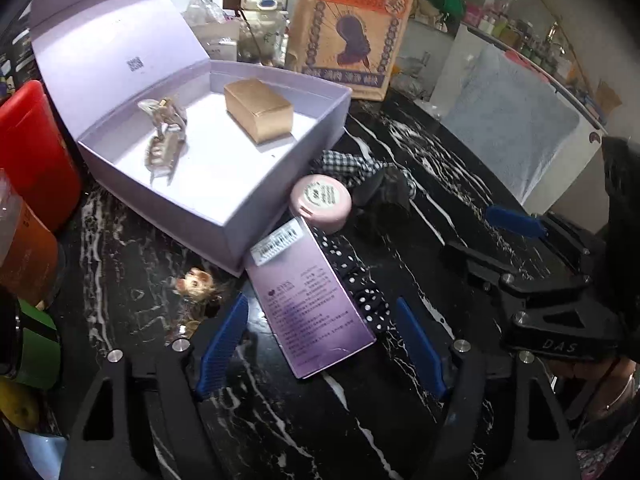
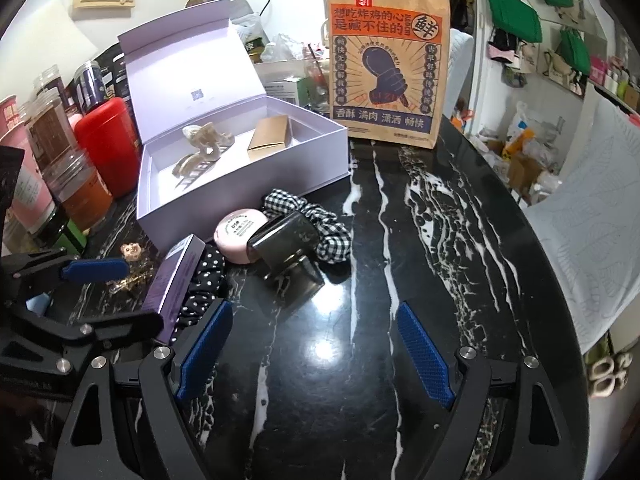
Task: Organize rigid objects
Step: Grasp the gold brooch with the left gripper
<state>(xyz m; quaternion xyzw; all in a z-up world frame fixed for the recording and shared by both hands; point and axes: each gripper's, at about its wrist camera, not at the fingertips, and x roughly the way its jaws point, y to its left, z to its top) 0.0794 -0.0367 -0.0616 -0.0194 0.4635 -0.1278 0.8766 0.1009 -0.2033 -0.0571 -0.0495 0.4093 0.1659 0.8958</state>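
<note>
Black marbled tabletop (image 2: 360,360), wide bare stretch near and right, out to its curved right edge. Far left, open lilac box (image 1: 256,216) holding gold carton (image 1: 258,110) and hair claw (image 1: 164,140), room left between them. Just off its near wall: pink round tin (image 1: 320,202), purple carton (image 1: 312,304) lying on a dotted scrunchie (image 1: 360,292), dark glass bottle (image 2: 288,256) against a checked scrunchie (image 2: 332,236). Left gripper (image 1: 320,344) jaws spread, flanking the purple carton without touching. Right gripper (image 2: 316,352) jaws spread over bare stone.
</note>
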